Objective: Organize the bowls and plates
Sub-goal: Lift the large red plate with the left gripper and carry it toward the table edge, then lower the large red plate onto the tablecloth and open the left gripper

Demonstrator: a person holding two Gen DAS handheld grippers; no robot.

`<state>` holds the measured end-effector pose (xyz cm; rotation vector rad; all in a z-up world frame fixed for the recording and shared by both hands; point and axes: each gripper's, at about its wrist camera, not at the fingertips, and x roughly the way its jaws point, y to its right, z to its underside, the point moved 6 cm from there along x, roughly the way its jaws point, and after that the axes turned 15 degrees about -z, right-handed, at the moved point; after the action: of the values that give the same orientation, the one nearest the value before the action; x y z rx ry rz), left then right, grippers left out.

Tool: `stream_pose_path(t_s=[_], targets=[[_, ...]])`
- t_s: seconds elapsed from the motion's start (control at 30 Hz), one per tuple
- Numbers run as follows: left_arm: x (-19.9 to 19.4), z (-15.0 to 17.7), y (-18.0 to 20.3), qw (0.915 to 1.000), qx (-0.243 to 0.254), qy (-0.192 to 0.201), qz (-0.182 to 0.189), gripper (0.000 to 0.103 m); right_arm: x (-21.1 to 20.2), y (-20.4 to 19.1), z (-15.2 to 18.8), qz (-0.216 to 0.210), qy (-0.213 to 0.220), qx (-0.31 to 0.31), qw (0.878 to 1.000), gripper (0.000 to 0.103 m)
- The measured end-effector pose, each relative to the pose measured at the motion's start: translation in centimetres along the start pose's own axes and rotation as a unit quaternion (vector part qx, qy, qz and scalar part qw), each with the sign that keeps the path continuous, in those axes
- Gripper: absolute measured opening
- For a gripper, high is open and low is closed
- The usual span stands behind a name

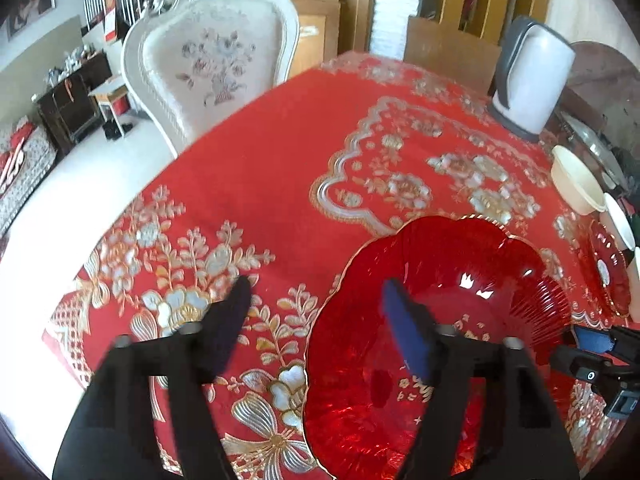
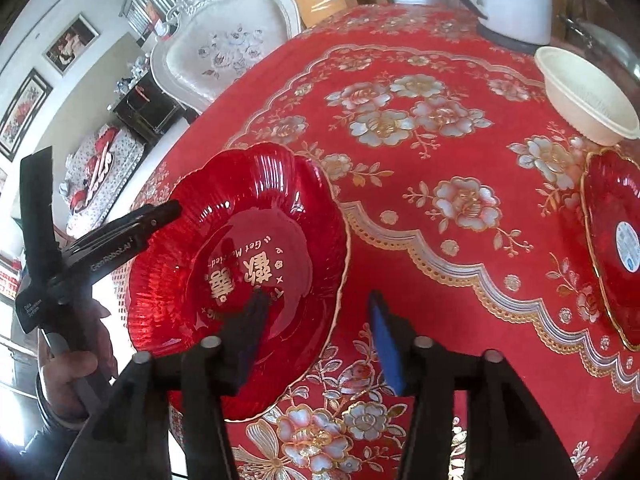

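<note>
A red scalloped glass plate (image 1: 460, 320) with gold lettering lies on the red floral tablecloth (image 1: 280, 168); it also shows in the right wrist view (image 2: 248, 248). My left gripper (image 1: 316, 292) is open, its jaws astride the plate's left rim. My right gripper (image 2: 320, 304) is open, astride the plate's right rim. A second red plate (image 2: 616, 248) lies at the right. A cream bowl (image 2: 588, 96) stands behind it. The left gripper shows from outside in the right wrist view (image 2: 120, 236).
A white kettle (image 1: 532, 80) stands at the table's far right. A white upholstered chair (image 1: 208, 64) stands behind the table's far left edge. A white dish edge (image 1: 620, 224) lies near the second plate (image 1: 608, 268). Wooden panels stand behind.
</note>
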<state>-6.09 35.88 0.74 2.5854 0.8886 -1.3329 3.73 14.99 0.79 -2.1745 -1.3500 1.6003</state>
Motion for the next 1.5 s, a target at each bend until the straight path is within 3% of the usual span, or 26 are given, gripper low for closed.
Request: stream_pose_path(t_s=[0.27,0.4,0.63,1.07,1.5], targets=[[-3.3,-1.2,2.9,0.9985,0.024,0.044,0.02,0.073,-3.0,0.5,0.4,-0.008,0.027,0.008,1.0,0.053],[-5.3,-1.7,5.4,0.9963,0.042,0.067,0.033,0.079,-5.6,1.4,0.7,0.012,0.048,0.012,0.999,0.053],[-7.6,-2.3,10.8,0.9923,0.069,0.085,0.059,0.079,-9.9,4.4,1.6,0.036,0.078,0.039,0.996,0.055],[-9.4,-1.5,21.1,0.9822,0.133,0.086,0.1,0.079,-15.8,11.0,4.4,0.073,0.116,0.104,0.985,0.057],[-8.9,-0.9,26.6,0.9799,0.151,0.062,0.114,0.079,-18.0,14.6,6.1,0.073,0.138,0.143,0.977,0.059]])
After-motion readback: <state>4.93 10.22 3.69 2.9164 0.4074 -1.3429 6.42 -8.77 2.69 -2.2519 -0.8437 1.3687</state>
